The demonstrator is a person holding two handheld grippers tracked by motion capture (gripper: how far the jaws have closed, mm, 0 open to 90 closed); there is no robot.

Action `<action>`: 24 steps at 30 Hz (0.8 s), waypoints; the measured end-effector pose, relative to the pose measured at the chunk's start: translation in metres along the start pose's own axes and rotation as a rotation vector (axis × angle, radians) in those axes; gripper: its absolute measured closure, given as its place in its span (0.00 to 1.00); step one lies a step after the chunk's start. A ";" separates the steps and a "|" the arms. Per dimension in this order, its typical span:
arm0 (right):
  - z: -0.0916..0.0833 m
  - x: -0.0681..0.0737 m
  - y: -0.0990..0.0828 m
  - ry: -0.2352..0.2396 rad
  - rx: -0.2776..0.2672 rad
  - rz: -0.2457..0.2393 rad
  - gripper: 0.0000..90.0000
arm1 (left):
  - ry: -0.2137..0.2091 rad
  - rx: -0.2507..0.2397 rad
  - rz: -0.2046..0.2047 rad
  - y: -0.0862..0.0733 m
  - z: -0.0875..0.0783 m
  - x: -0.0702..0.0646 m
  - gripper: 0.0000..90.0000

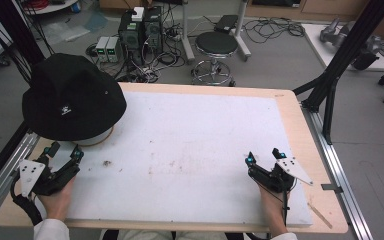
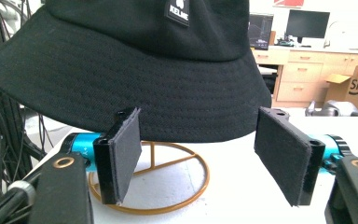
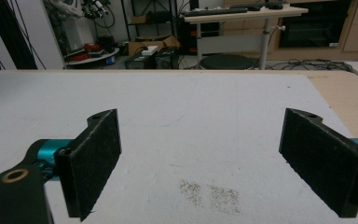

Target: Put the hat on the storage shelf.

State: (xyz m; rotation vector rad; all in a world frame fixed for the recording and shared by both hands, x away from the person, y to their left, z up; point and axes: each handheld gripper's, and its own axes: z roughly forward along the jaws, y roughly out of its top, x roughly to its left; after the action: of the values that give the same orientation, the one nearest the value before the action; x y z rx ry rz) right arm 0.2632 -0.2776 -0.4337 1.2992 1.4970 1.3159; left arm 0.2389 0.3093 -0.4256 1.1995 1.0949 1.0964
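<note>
A black bucket hat (image 1: 72, 95) with a small white logo patch rests on a gold wire stand (image 1: 101, 138) at the table's left. Close up, the hat (image 2: 135, 70) hangs over the gold stand (image 2: 168, 186), its brim covering the stand's top. My left gripper (image 1: 64, 151) sits open just in front of the hat, nothing between its pads (image 2: 126, 154). My right gripper (image 1: 265, 156) rests open on the white mat (image 1: 190, 150) at the right front, its pads (image 3: 95, 154) wide apart over bare mat.
The white mat covers most of the wooden table (image 1: 290, 100). Small dark smudges (image 1: 106, 163) mark the mat. Beyond the far edge stand a black stool (image 1: 216, 47), cables and electronic boxes (image 1: 140, 30). A black frame leg (image 1: 347, 45) rises at the right.
</note>
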 end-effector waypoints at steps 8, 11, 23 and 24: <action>0.000 0.001 0.000 0.005 0.010 0.008 0.13 | 0.003 0.004 -0.004 -0.001 0.000 0.001 0.36; 0.001 0.000 -0.001 0.008 0.014 0.008 0.13 | 0.002 0.005 -0.006 -0.001 0.000 0.001 0.36; 0.002 0.000 -0.001 0.013 0.019 0.013 0.13 | -0.003 0.011 -0.014 -0.002 0.000 0.000 0.36; 0.002 0.000 -0.001 0.015 0.023 0.018 0.13 | -0.003 0.012 -0.016 -0.002 0.000 0.000 0.36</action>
State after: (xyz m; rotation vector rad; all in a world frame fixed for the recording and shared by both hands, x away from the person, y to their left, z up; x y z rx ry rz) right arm 0.2645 -0.2772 -0.4350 1.3226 1.5183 1.3259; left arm 0.2395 0.3095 -0.4275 1.1998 1.1084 1.0771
